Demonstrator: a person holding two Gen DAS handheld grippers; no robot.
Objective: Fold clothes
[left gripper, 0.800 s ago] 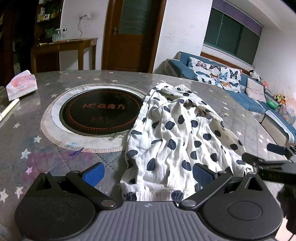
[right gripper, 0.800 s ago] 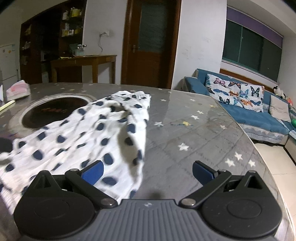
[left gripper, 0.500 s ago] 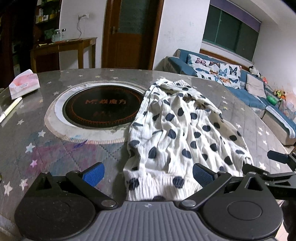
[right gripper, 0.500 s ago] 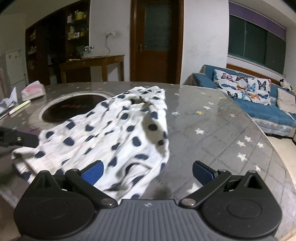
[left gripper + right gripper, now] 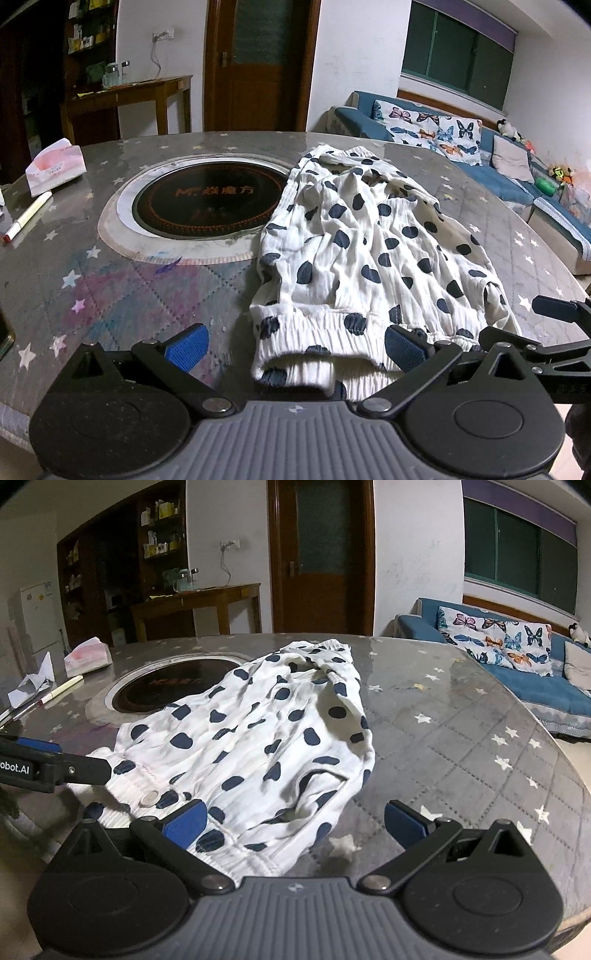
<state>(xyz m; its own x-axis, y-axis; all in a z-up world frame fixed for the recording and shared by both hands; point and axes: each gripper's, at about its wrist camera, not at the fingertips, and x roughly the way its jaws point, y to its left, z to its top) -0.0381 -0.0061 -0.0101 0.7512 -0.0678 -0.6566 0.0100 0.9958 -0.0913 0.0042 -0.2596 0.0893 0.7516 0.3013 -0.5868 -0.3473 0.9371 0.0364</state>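
The polka-dot garment [image 5: 369, 258] is lying rumpled on the bench [image 5: 92, 295], just right of the round black cooktop [image 5: 207, 201] set into the surface. Its elastic waistband [image 5: 325, 332] is sitting at the near edge, while the rest is running away toward the far side, so its long axis is pointing from the person outward, leaning a little left.

The left gripper [image 5: 295, 347] is hovering low at the waistband with its jaws apart and nothing between them. The right gripper [image 5: 293, 821] is hanging over the garment's near right corner, its jaws also wide apart; its left pad is sitting over cloth, though contact cannot be confirmed.

The step in hand is probably taking the waistband at two points. To do it well, each gripper should be closing on both layers of the elastic, well apart from each other, so the cloth is lifting evenly rather than bunching. The right side is lying creased and partly turned over, so it may need flattening first.

A tissue pack [image 5: 55, 166] and a pen [image 5: 27, 214] are resting far left.
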